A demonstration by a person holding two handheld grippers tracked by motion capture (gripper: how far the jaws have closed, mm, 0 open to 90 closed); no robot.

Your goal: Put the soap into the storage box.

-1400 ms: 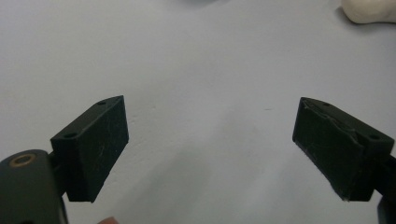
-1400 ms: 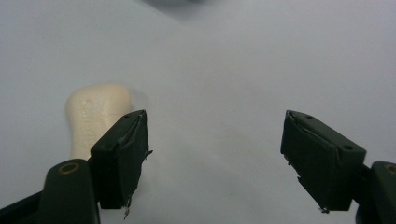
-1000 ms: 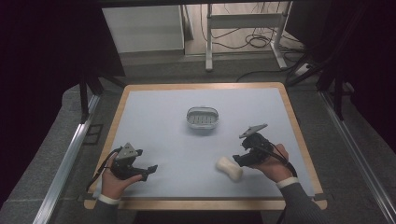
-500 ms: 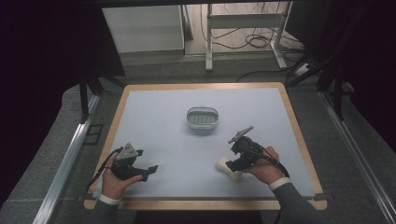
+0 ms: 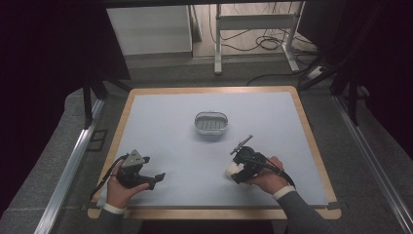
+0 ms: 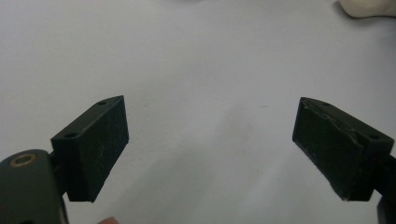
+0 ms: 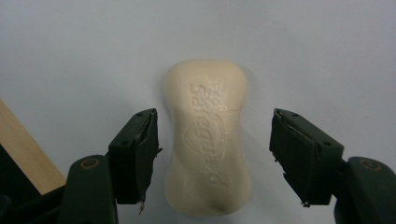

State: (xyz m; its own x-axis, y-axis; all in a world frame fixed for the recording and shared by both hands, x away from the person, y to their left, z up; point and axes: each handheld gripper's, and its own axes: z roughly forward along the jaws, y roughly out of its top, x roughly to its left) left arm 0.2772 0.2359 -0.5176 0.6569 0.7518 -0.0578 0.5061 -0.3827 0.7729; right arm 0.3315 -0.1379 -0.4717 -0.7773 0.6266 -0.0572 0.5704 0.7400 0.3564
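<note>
since the right tongs stand apart astride the soap bar on the counter, close squarely on its narrow waist, while the left tongs wait, apart and empty.

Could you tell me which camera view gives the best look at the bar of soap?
The right gripper view: the soap lies flat on the table, whole, between the open jaws, its embossed lettering visible. The high view shows a small pale lump partly hidden by the right tool. The left gripper view catches its edge at the top right.
</note>
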